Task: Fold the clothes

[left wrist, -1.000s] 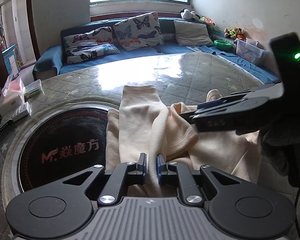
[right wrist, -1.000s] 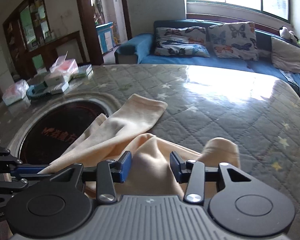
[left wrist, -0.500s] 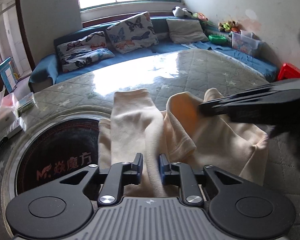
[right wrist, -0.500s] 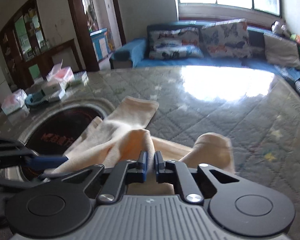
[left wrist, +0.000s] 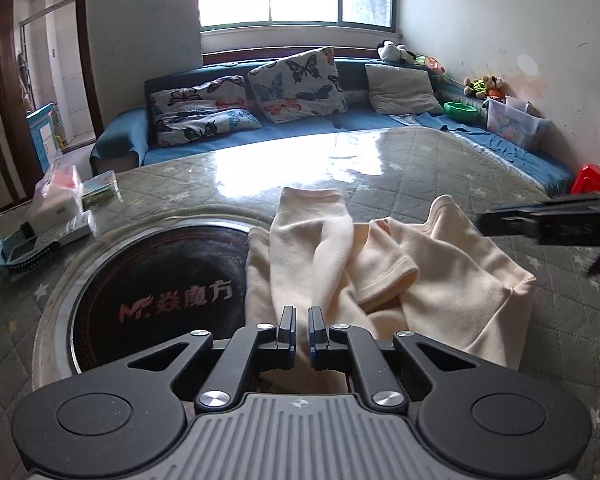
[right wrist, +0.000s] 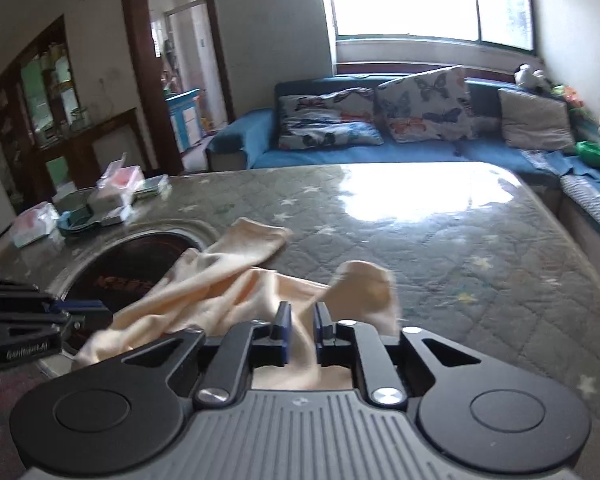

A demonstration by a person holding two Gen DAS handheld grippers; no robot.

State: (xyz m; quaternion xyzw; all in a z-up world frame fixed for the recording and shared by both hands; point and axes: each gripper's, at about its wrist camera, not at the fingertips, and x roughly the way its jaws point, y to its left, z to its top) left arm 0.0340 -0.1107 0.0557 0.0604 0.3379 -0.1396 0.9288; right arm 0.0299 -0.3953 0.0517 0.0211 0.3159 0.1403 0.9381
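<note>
Directly ahead of the left gripper point(left wrist: 302, 330), clamped on its near hem, the cream garment point(left wrist: 440, 276) runs lengthwise away, while the right gripper point(right wrist: 302, 330) beside it is opening around a fold.

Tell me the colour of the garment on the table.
Pale cream garment, plain; clearest in the left wrist view.

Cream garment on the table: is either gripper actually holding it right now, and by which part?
The left gripper is shut on the cream garment at its near edge. The right gripper has a fold of its near edge between its jaws, which are opening.
</note>
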